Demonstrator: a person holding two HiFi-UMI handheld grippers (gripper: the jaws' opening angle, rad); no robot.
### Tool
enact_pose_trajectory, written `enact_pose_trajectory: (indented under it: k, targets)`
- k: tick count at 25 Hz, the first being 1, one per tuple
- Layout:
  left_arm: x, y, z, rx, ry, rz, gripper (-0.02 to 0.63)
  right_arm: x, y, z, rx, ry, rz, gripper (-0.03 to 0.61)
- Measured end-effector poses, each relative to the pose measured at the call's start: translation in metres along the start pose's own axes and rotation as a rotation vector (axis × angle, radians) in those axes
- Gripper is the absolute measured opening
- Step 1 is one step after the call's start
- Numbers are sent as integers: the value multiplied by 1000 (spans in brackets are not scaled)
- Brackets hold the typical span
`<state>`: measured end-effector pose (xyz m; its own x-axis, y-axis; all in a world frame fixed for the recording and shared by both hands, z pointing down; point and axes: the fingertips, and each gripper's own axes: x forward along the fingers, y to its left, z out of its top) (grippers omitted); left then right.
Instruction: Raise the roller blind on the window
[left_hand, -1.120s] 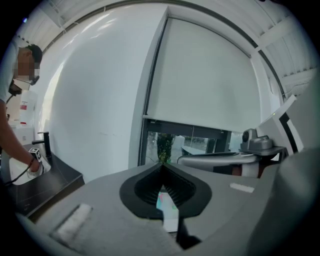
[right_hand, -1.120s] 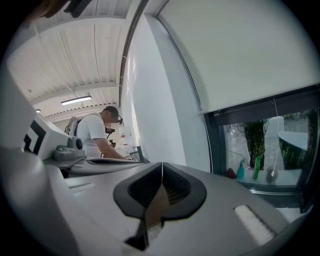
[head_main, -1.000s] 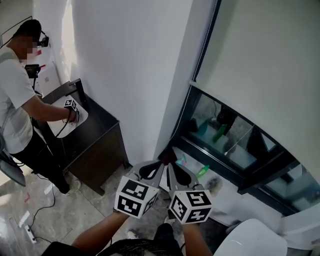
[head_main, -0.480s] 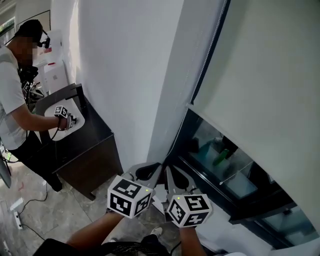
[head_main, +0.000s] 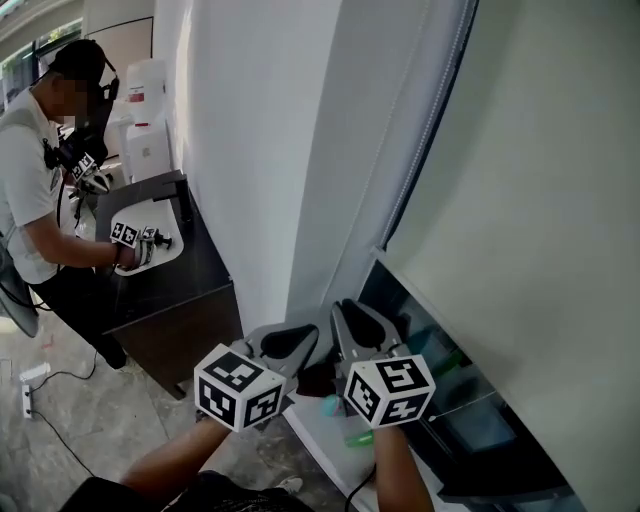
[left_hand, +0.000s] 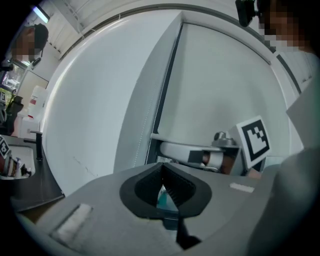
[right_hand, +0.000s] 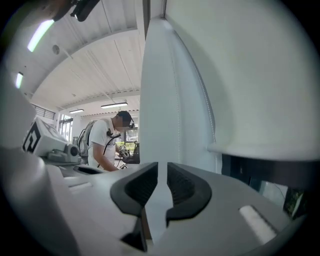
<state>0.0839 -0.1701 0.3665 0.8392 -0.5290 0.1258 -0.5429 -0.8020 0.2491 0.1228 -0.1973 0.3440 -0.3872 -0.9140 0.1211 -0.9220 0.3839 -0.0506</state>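
The pale roller blind (head_main: 540, 200) covers the upper window, and its bottom bar (head_main: 450, 320) slants down to the right. The bead chain (head_main: 425, 140) hangs along the dark frame edge. My left gripper (head_main: 310, 335) is below the blind's lower left corner, shut with nothing visible between its pads (left_hand: 162, 167). My right gripper (head_main: 348, 310) is beside it, nearer the window. Its jaws are opening, and only white wall shows through the narrow gap (right_hand: 162, 167). In the right gripper view the chain (right_hand: 197, 90) runs past above the jaws, outside them.
A person in a white shirt (head_main: 30, 190) works with grippers at a dark cabinet (head_main: 180, 300) on the left. The white window sill (head_main: 320, 430) below my grippers holds small green items. A power strip (head_main: 30, 385) lies on the marble floor.
The right gripper's jaws have parted from shut. Both grippers now sit much closer to the blind's lower left corner, and the head view has tilted upward.
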Motion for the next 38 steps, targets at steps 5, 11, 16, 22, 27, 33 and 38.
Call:
enact_pose_trajectory:
  k: [5,11,16,22,27,33,38]
  targets:
    - [-5,14,18,14,-39,35,2,34,-28,31,-79,-30,40,66]
    - [-8,27,38,45,-66,-14,3,61,-29,40,-145,-31,88,77]
    - [-4,32,52,64,-60,-127,2,70,-44,40,-122,-13,53,29]
    - [-5,29,70,110,-68,-225,3,66,-54,53,-94,-39,44,20]
    - [6,31,79,83,-77,-267,3,64,-55,51,-37,-56,53,18]
    - [24,4,91,135,-55,-348,15,28,-27,30,-14,-70,44,18]
    - [39,-24,94,219,-34,-384,114,-1,-5,31,-81,-53,27,18]
